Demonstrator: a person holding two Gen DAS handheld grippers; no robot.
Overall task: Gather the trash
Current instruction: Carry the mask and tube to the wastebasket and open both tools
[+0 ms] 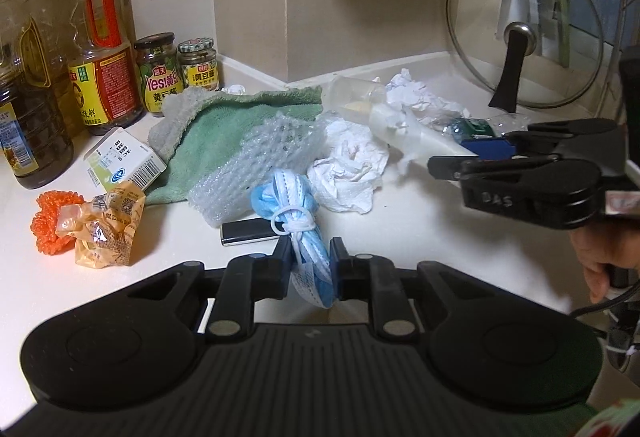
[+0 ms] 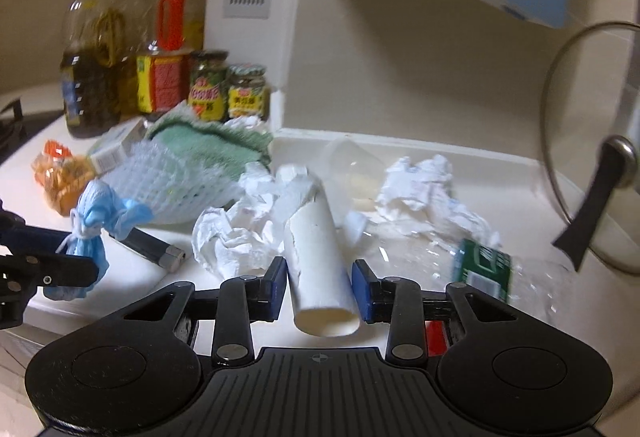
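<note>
Blue pads of the left gripper (image 1: 310,271) pinch a bundled blue mask (image 1: 294,213), lifted just off the counter (image 1: 420,237). The right gripper (image 2: 319,287) brackets a cardboard tube (image 2: 316,261); the left pad touches the tube, but a thin gap shows at the right pad, so I judge the grip not yet firm.

Collecting has barely begun: two pieces are in hand, nothing visibly binned. Just past the grippers lie a black lighter (image 1: 248,232), crumpled tissue (image 1: 348,167) and an orange wrapper (image 1: 108,225). Farther on are bubble wrap (image 1: 256,165), a small box (image 1: 124,159), a green packet (image 2: 482,263), more paper (image 2: 424,189) and a clear cup (image 2: 348,161).

No bin shows in either view. The right view is blurred, so labels are unreadable. The green cloth (image 1: 224,129) hides whatever lies under it, and clear film near the lid (image 1: 524,41) is hard to outline.
</note>
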